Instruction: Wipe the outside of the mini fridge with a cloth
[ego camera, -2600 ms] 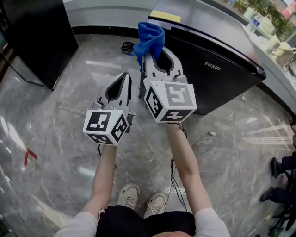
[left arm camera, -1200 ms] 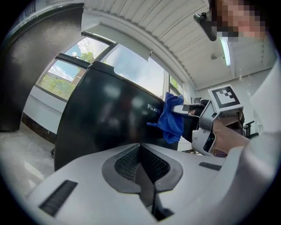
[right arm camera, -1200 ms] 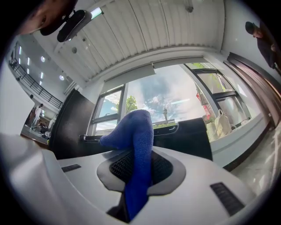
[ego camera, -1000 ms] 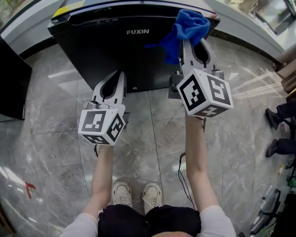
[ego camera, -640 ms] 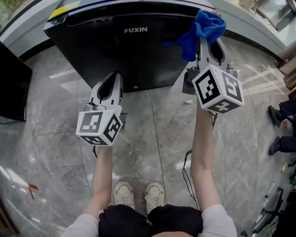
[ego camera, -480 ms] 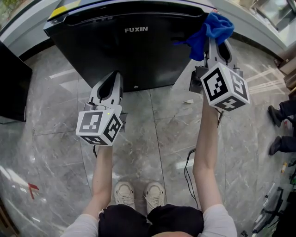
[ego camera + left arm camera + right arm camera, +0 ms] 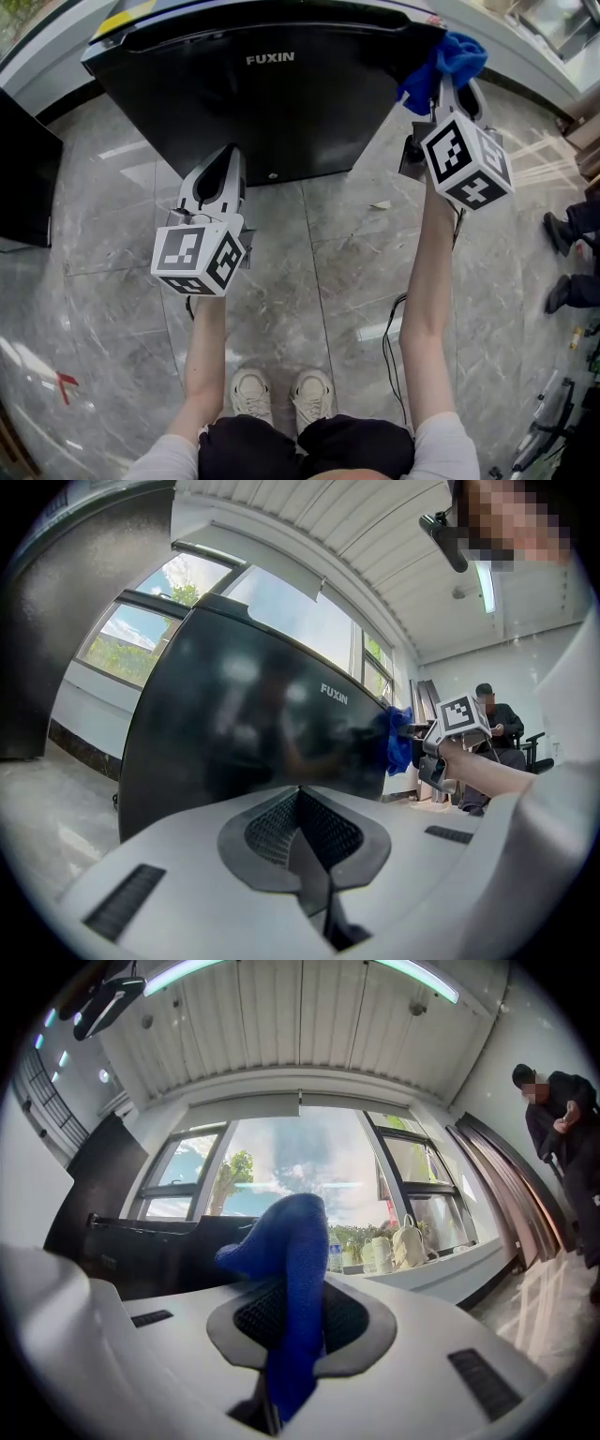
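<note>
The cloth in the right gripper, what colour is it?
Blue, plain with no pattern. The cloth shows best in the right gripper view.

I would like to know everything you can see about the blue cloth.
The blue cloth is soft, looks like microfibre, and is bunched up. The right claw is shut on its middle, with a rounded fold standing out past the tips. It sits at a top corner of the black mini fridge.

Mini fridge (image 7: 281, 103) on floor (image 7: 319, 281), cloth (image 7: 452, 58) at its R corner in R tongs (image 7: 452, 89), L tongs (image 7: 229, 157) before door.
</note>
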{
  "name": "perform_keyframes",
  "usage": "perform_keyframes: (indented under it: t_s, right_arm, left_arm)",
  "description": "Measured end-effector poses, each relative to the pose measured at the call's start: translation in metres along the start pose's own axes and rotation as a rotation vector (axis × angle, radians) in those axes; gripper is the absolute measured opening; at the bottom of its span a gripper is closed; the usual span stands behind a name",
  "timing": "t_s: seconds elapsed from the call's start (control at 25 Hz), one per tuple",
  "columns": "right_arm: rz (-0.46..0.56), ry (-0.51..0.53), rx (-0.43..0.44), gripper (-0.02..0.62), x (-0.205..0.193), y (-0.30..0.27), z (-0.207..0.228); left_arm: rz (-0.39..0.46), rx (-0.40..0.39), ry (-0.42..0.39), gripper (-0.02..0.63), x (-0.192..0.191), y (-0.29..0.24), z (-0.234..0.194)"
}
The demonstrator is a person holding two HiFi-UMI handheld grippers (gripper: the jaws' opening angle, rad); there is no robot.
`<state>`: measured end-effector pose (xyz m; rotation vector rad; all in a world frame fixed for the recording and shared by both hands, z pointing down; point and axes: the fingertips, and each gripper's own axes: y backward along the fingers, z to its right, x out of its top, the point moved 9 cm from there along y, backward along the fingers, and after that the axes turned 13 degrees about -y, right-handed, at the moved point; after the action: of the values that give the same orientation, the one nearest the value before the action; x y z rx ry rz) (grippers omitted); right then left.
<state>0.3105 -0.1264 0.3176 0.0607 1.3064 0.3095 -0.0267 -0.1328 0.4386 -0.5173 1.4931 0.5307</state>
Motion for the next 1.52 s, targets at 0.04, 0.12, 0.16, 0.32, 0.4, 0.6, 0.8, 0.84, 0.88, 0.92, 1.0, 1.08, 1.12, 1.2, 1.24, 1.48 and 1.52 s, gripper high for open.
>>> perform_keyframes:
  t_s: [0.04, 0.12, 0.16, 0.32, 0.4, 0.6, 0.8, 0.84, 0.88, 0.92, 1.0, 1.08, 1.12, 1.2, 1.24, 1.48, 1.52]
  right_arm:
    - [-0.003, -0.001, -0.002, 0.080, -0.001, -0.002, 0.002]
    - [-0.006, -0.001, -0.011, 0.080, -0.002, 0.001, 0.004]
    - [-0.009, -0.005, -0.013, 0.080, -0.003, 0.006, 0.005]
    - [-0.007, -0.083, 0.029, 0.080, -0.006, 0.019, -0.004]
    - [0.011, -0.113, 0.057, 0.080, -0.003, 0.028, -0.015]
    - [0.044, -0.149, 0.138, 0.080, 0.001, 0.056, -0.053]
    - [-0.001, -0.169, 0.295, 0.080, -0.009, 0.068, -0.113]
    - [-0.014, -0.172, 0.323, 0.080, -0.013, 0.068, -0.125]
    - [-0.025, -0.182, 0.351, 0.080, -0.017, 0.069, -0.137]
    - [-0.032, -0.194, 0.380, 0.080, -0.023, 0.069, -0.148]
    - [-0.054, -0.212, 0.437, 0.080, -0.037, 0.070, -0.175]
    - [-0.096, -0.227, 0.477, 0.080, -0.053, 0.069, -0.201]
    - [-0.118, -0.237, 0.495, 0.080, -0.062, 0.068, -0.214]
    - [-0.160, -0.256, 0.535, 0.080, -0.080, 0.064, -0.240]
    - [-0.177, -0.261, 0.555, 0.080, -0.090, 0.063, -0.252]
    - [-0.258, -0.255, 0.640, 0.080, -0.146, 0.061, -0.310]
    - [-0.261, -0.247, 0.639, 0.080, -0.153, 0.059, -0.316]
  left_arm:
    - [0.002, 0.006, -0.001, 0.005, 0.000, 0.000, -0.001]
    - [0.001, 0.017, -0.001, 0.005, -0.001, 0.001, -0.003]
    - [0.000, 0.022, 0.001, 0.005, -0.002, 0.002, -0.005]
    - [0.011, 0.055, 0.007, 0.005, 0.004, 0.012, -0.016]
    - [0.021, 0.071, -0.001, 0.005, 0.008, 0.018, -0.021]
    - [0.021, 0.098, -0.012, 0.005, 0.011, 0.037, -0.030]
    - [0.027, 0.145, -0.020, 0.005, 0.019, 0.060, -0.044]
    - [0.034, 0.152, -0.022, 0.005, 0.022, 0.064, -0.047]
    - [0.039, 0.159, -0.024, 0.005, 0.024, 0.067, -0.050]
    - [0.043, 0.166, -0.025, 0.005, 0.026, 0.071, -0.053]
    - [0.044, 0.184, -0.024, 0.005, 0.026, 0.080, -0.062]
    - [0.041, 0.209, -0.019, 0.005, 0.025, 0.089, -0.074]
    - [0.038, 0.224, -0.016, 0.005, 0.024, 0.094, -0.080]
    - [0.032, 0.255, -0.010, 0.005, 0.021, 0.103, -0.093]
    - [0.028, 0.270, -0.007, 0.005, 0.019, 0.107, -0.099]
    - [0.004, 0.335, 0.029, 0.005, 0.005, 0.125, -0.129]
    - [0.003, 0.339, 0.046, 0.005, 0.001, 0.126, -0.131]
